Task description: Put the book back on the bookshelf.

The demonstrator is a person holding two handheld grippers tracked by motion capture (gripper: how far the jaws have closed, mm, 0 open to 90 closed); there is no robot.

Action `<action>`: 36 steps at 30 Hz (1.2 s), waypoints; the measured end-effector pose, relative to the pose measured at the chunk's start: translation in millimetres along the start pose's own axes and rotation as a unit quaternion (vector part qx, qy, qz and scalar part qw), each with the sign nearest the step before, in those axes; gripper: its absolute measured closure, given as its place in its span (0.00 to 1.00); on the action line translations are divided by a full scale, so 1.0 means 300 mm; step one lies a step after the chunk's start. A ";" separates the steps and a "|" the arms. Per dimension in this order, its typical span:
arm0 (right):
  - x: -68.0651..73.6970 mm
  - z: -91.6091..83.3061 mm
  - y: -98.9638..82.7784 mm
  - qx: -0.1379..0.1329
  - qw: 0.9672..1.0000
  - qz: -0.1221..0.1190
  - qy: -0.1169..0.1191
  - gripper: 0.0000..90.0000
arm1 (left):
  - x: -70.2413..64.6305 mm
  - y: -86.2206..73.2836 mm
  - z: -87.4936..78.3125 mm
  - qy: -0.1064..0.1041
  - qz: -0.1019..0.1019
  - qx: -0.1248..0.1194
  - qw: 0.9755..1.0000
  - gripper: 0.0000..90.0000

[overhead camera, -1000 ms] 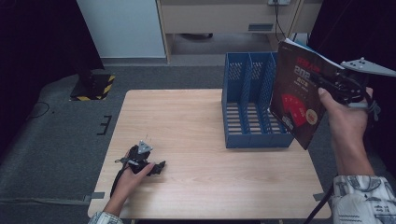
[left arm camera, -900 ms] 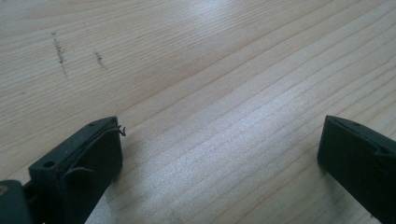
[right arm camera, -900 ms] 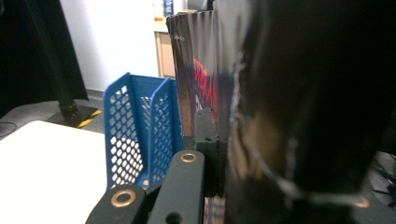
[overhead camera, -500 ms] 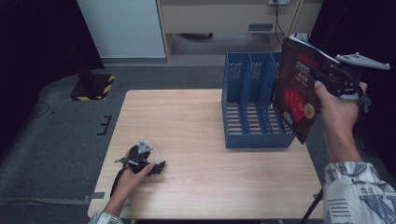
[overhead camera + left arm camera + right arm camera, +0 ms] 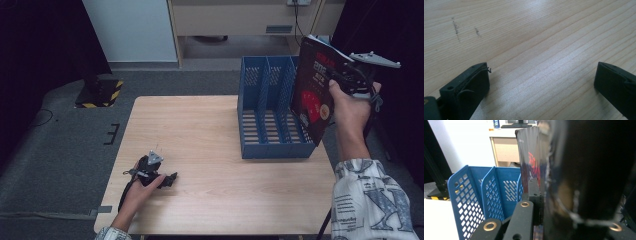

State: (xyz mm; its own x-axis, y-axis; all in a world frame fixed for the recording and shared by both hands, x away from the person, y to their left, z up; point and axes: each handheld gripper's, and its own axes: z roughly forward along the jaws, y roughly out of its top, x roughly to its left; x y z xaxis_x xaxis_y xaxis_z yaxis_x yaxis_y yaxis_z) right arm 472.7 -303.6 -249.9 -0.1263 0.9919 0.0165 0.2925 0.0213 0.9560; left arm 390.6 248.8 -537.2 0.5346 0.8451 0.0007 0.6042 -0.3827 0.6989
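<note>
A black book (image 5: 314, 98) with a red cover design hangs tilted over the right end of the blue three-slot file rack (image 5: 270, 120). My right gripper (image 5: 338, 75) is shut on the book's upper right edge. In the right gripper view the book (image 5: 584, 182) rises close in front of the lens, clamped in the right gripper (image 5: 541, 195), with the rack (image 5: 491, 192) to its left. My left gripper (image 5: 167, 179) lies on the wooden table (image 5: 210, 135) near the front left. Its jaws stand wide apart on bare wood, the left gripper (image 5: 541, 82) holding nothing.
The rack stands at the table's back right edge. Behind the table are a white cabinet (image 5: 130, 30) and a beige desk (image 5: 240, 20). A black and yellow striped base (image 5: 100, 92) sits on the grey floor at left.
The right hand has carried the book leftwards and a little down, closer over the rack's right slot. The left hand and its gripper have stayed put.
</note>
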 end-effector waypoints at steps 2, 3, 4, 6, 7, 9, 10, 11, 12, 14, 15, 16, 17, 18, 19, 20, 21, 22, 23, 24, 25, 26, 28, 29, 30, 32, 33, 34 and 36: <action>0.002 0.014 -0.002 0.000 1.000 0.002 -0.005 0.97 | 0.000 0.000 0.000 0.000 0.000 0.000 1.000 0.00; 0.002 0.021 -0.003 -0.001 1.000 0.002 -0.007 0.97 | 0.000 0.000 0.000 0.000 0.000 0.001 1.000 0.00; 0.004 0.029 -0.003 0.000 1.000 0.000 -0.009 0.97 | 0.000 0.000 0.000 0.000 0.000 0.001 1.000 0.00; 0.007 0.043 -0.005 0.000 1.000 -0.001 -0.012 0.97 | 0.000 0.000 0.000 0.000 0.000 0.000 1.000 0.00; 0.010 0.056 -0.008 0.000 1.000 -0.002 -0.014 0.97 | 0.000 0.000 0.000 0.000 0.000 0.000 1.000 0.00; 0.011 0.067 -0.011 -0.002 1.000 0.000 -0.015 0.97 | 0.000 0.000 0.000 0.000 0.000 0.000 1.000 0.00; 0.013 0.072 -0.012 -0.003 1.000 0.001 -0.014 0.97 | 0.000 0.000 0.000 0.000 0.000 0.000 1.000 0.00; 0.013 0.072 -0.012 -0.003 1.000 0.001 -0.014 0.97 | 0.000 0.000 0.000 0.000 0.000 0.000 1.000 0.00; 0.014 0.076 -0.013 -0.004 1.000 0.001 -0.014 0.97 | 0.000 0.000 0.000 0.000 0.000 0.000 1.000 0.00; 0.019 0.085 -0.017 -0.009 1.000 0.005 -0.011 0.97 | 0.000 0.000 0.000 0.000 0.000 0.000 1.000 0.00; 0.020 0.086 -0.018 -0.010 1.000 0.005 -0.011 0.97 | 0.000 0.000 0.000 0.000 0.000 0.000 1.000 0.00; 0.020 0.086 -0.018 -0.010 1.000 0.005 -0.011 0.97 | 0.000 0.000 0.000 0.000 0.000 0.001 1.000 0.00; 0.021 0.089 -0.018 -0.013 1.000 0.006 -0.011 0.97 | 0.000 0.000 0.000 0.000 0.000 0.000 1.000 0.00; 0.021 0.089 -0.018 -0.013 1.000 0.006 -0.011 0.97 | 0.000 0.000 0.000 0.000 0.000 0.000 1.000 0.00; 0.021 0.089 -0.018 -0.014 1.000 0.006 -0.011 0.97 | 0.000 0.000 0.000 0.000 0.000 0.000 1.000 0.00; 0.022 0.090 -0.018 -0.015 1.000 0.006 -0.010 0.97 | 0.000 0.000 0.000 0.000 0.000 0.000 1.000 0.00; 0.022 0.091 -0.019 -0.017 1.000 0.004 -0.009 0.97 | 0.000 0.000 0.000 0.000 0.000 0.000 1.000 0.00; 0.021 0.093 -0.022 -0.018 1.000 0.005 -0.009 0.97 | 0.000 0.000 0.000 0.000 0.000 0.000 1.000 0.00; 0.021 0.093 -0.022 -0.018 1.000 0.005 -0.009 0.97 | 0.000 0.000 0.000 0.000 0.000 0.000 1.000 0.00; 0.019 0.095 -0.025 -0.018 1.000 0.009 -0.011 0.97 | 0.000 0.000 0.000 0.000 0.000 0.001 1.000 0.00; 0.019 0.095 -0.025 -0.018 1.000 0.009 -0.011 0.97 | 0.000 0.000 0.000 0.000 0.000 0.000 1.000 0.00; 0.018 0.097 -0.026 -0.020 1.000 0.010 -0.012 0.97 | 0.000 0.000 0.000 0.000 0.000 0.001 1.000 0.00; 0.018 0.100 -0.031 -0.019 1.000 0.012 -0.012 0.97 | 0.000 0.000 0.000 0.000 0.000 0.000 1.000 0.00; 0.017 0.102 -0.034 -0.020 1.000 0.010 -0.013 0.97 | 0.000 0.000 0.000 0.000 0.000 0.000 1.000 0.00; 0.017 0.105 -0.037 -0.020 1.000 0.010 -0.013 0.97 | 0.000 0.000 0.000 0.000 0.000 0.000 1.000 0.00; 0.016 0.111 -0.044 -0.021 1.000 0.009 -0.016 0.97 | 0.000 0.000 0.000 0.000 0.000 -0.001 1.000 0.00; 0.015 0.113 -0.048 -0.022 1.000 0.011 -0.015 0.97 | 0.000 0.000 0.001 0.000 0.000 -0.001 1.000 0.00; 0.013 0.116 -0.051 -0.025 1.000 0.009 -0.015 0.97 | 0.000 0.000 0.001 0.000 0.000 -0.001 1.000 0.00; 0.011 0.122 -0.057 -0.030 0.999 0.011 -0.017 0.97 | 0.000 0.000 0.001 0.000 0.000 -0.001 1.000 0.00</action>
State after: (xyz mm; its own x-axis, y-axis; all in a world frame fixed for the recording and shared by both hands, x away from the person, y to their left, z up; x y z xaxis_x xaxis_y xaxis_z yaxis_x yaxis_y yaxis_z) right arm 502.0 -295.9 -276.8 -0.0873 0.9958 0.0277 0.2371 -0.0062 0.9715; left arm 390.7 248.7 -537.4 0.5340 0.8455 0.0005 0.6034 -0.3816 0.7002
